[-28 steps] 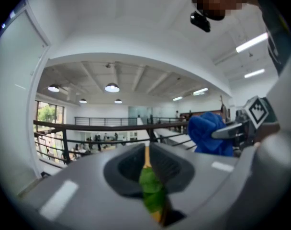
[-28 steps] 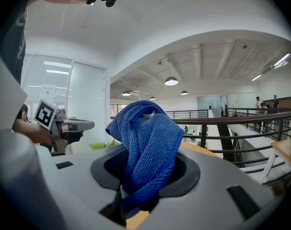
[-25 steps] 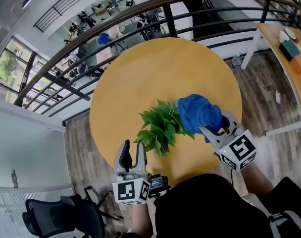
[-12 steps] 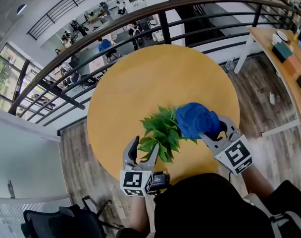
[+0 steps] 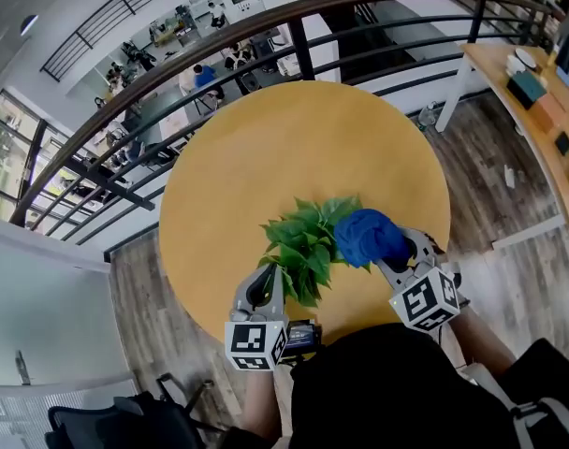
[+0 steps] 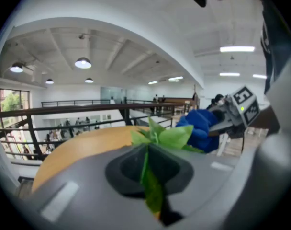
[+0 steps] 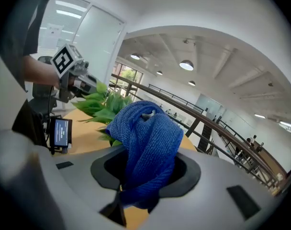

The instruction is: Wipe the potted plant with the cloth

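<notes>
The green leafy potted plant stands on the round yellow table, near its front edge. My left gripper is at the plant's near-left side. Its jaws have just been closing and now pinch one hanging leaf. My right gripper is shut on a bunched blue cloth. The cloth rests against the plant's right-hand leaves. In the left gripper view the cloth lies behind the foliage. In the right gripper view the cloth fills the jaws, with leaves behind it.
A dark metal railing curves behind the table, with a lower floor beyond. A wooden desk with small items stands at the far right. A black office chair sits at the lower left. A small screen is mounted by my left gripper.
The left gripper moved forward into the plant's near leaves and went from wide open to shut on a leaf. The right gripper sank with the cloth against the plant's right side.
</notes>
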Demonstrator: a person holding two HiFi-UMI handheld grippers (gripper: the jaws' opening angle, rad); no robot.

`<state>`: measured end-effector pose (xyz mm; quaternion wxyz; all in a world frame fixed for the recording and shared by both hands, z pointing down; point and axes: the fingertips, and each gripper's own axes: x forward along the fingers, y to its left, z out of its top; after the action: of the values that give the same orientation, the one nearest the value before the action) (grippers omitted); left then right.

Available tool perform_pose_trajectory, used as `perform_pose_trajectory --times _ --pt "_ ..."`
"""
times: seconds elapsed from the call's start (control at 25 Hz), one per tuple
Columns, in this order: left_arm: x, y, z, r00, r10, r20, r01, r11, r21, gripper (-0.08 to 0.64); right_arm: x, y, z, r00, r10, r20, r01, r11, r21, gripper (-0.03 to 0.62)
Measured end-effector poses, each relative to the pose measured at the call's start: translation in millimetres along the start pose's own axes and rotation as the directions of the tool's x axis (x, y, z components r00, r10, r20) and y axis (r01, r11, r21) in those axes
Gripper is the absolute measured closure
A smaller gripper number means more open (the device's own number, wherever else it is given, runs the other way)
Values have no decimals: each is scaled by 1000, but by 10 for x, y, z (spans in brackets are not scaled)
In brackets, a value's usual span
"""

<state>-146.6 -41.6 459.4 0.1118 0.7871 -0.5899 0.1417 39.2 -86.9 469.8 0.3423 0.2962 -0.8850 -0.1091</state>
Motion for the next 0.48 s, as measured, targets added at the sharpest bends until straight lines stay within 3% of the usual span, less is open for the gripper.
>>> perform_pose_trajectory --times 0.16,0.32,0.48 --pt "0 17 13 1000 2 1 -2 1000 0 554 105 215 -410 993 -1 -122 -17 990 -143 428" --pt "-25 75 -9 1000 4 -4 -4 1000 6 554 175 329 -882 963 -73 -258 -20 941 -339 428" --pt "-32 133 -34 1000 5 -9 -5 1000 0 555 167 290 -1071 951 -91 -294 -12 944 -330 428"
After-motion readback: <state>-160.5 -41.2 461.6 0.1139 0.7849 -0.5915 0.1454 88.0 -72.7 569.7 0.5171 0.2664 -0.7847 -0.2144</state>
